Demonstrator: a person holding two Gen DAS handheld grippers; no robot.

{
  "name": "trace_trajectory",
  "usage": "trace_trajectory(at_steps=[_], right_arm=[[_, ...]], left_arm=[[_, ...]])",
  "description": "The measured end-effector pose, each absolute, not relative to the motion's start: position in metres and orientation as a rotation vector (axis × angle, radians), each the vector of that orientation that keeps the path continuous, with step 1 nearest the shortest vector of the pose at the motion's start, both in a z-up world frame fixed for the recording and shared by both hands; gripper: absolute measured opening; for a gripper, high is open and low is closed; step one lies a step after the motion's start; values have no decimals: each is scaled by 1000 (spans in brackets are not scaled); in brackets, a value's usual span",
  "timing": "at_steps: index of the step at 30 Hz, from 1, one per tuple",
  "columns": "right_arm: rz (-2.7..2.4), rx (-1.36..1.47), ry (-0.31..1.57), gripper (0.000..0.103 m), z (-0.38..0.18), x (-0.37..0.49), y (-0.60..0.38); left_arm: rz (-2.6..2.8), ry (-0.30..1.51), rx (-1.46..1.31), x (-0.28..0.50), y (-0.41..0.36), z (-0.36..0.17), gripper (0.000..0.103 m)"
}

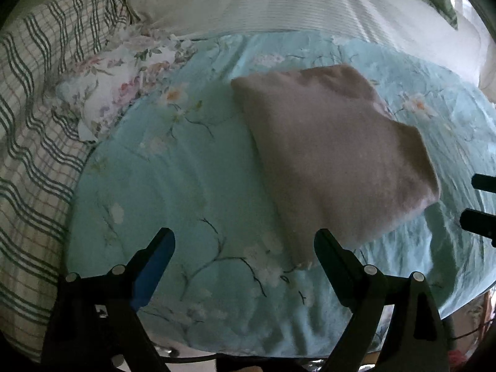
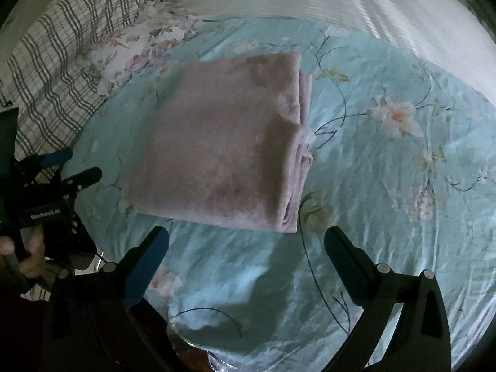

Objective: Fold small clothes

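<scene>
The left claw (image 1: 245, 245) has its two black fingers spread wide with nothing between them, hovering over the bed; its right fingertip overlaps the near corner of the folded pale mauve cloth (image 1: 334, 158) in the left wrist view, though contact cannot be told. The right claw (image 2: 246, 241) is likewise spread apart and empty, its tips just short of the near edge of the same cloth (image 2: 223, 142), which lies flat as a tidy rectangle with its stacked layers showing along the right side. The cloth rests on a light turquoise bedsheet with a printed blossom-and-branch pattern (image 2: 387, 186). Beyond it lie a white floral pillow (image 1: 108, 93), a green-and-white checked blanket (image 1: 34, 108) at the left, and a white ribbed coverlet (image 1: 279, 0) across the far side.
</scene>
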State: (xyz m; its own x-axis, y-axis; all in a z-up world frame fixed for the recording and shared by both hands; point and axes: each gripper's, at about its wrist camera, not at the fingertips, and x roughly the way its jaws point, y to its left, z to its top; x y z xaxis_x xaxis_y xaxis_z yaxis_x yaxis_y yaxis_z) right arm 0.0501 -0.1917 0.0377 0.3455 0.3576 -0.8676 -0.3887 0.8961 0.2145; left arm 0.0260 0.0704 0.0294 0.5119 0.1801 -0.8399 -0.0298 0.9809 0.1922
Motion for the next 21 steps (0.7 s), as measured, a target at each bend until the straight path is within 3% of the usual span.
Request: trace_trajectory(at_steps=[21], right_arm=[[484,-25,993,101,31,-4,-191]], left_arm=[[87,924,97,-32,56,21,93]])
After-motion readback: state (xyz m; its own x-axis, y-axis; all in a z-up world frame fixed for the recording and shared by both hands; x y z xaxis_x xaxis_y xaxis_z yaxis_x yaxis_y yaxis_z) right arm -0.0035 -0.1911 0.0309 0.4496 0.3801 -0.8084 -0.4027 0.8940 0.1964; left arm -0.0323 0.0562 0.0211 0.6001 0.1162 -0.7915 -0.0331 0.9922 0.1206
